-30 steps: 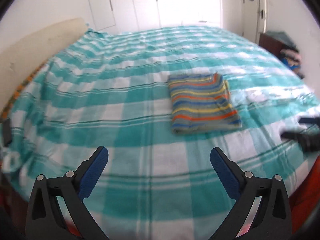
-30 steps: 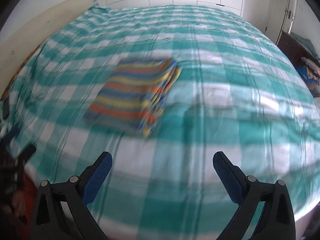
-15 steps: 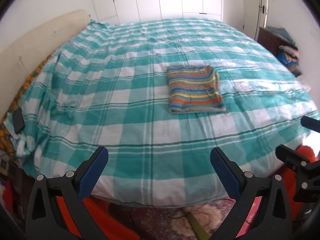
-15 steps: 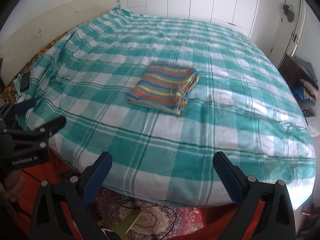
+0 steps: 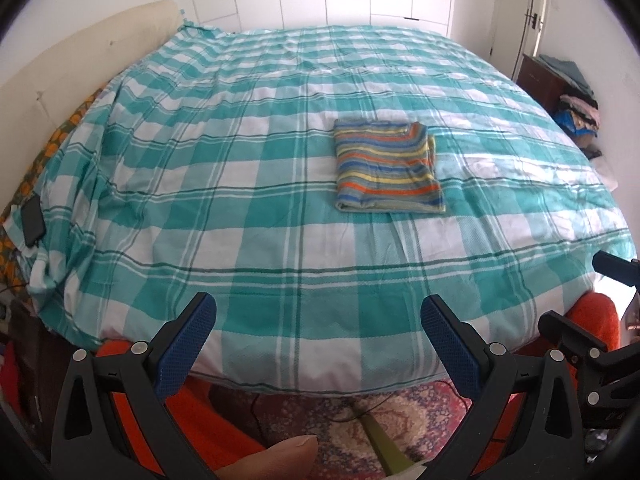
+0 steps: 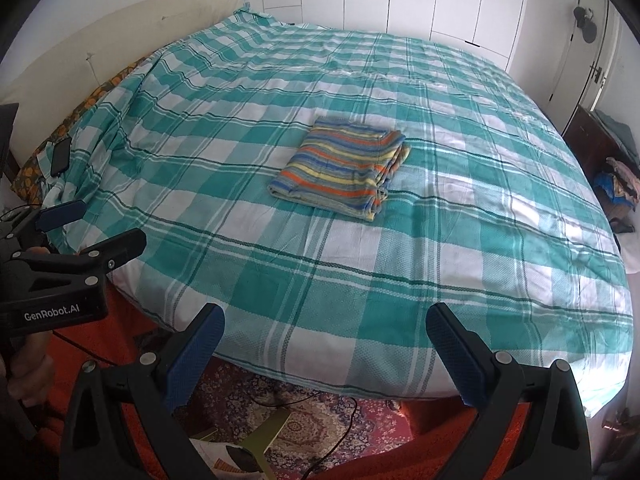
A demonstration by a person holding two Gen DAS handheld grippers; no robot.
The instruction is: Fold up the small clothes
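Two claws, left claw (image 5: 318, 340), right claw (image 6: 324, 338), spread, empty

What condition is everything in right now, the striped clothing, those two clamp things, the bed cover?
Striped garment: folded flat on the bed, untouched.
Left gripper: open, empty, off the bed.
Right gripper: open, empty, off the bed.
Checked bedspread: spread out, slightly wrinkled.
Phone: lying at the bed's edge.

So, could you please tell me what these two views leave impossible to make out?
- Striped garment: folded, so its type and inner layers are hidden in both views.
- Dark flat object at the bed's left edge: too small to identify.
- Clothes pile, left wrist view: partly cut off by the fisheye rim.
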